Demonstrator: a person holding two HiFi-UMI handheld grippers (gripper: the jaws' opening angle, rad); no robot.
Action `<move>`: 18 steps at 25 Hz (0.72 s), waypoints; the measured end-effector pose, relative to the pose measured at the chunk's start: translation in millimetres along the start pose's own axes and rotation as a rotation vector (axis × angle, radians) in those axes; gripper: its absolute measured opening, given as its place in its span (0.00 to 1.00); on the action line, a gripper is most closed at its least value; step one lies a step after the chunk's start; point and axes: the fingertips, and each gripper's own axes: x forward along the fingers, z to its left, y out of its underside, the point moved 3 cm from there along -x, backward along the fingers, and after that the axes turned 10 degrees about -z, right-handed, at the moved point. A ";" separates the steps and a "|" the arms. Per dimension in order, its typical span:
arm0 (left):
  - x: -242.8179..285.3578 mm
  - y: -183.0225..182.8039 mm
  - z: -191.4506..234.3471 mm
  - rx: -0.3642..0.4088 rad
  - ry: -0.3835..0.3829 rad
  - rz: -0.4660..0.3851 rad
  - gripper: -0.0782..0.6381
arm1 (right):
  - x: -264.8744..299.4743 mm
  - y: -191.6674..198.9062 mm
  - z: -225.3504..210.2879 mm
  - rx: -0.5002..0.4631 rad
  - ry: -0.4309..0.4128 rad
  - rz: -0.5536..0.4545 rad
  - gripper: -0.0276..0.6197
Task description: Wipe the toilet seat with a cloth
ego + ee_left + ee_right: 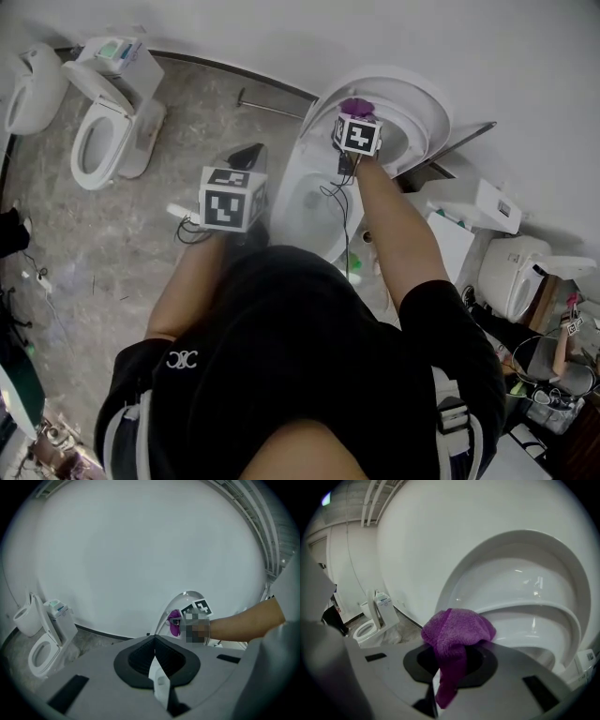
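my right gripper [449,670] pinches the bunched purple cloth [457,632] close to the upturned toilet seat [534,611], my left gripper [155,665] pressed shut on nothing, and a hard wipe could, i judge, drag the loosely held cloth free.

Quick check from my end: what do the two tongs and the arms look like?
Both the left tongs and right tongs have grey bodies with black ribbed pads. Each carries a white cube printed with black square markers; thin black cables trail from the right one. The person wears a black short-sleeved top; the forearms are uncovered.
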 end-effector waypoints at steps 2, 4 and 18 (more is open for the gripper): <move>1.0 4.2 4.8 -0.015 -0.001 0.005 0.12 | 3.2 3.8 2.0 0.003 -0.005 -0.003 0.14; 1.4 7.2 10.7 -0.028 0.001 0.008 0.12 | 2.2 3.9 4.1 -0.005 -0.007 -0.007 0.14; 22.7 15.3 27.3 -0.071 0.014 0.037 0.12 | -11.7 80.7 28.9 0.151 -0.014 0.136 0.14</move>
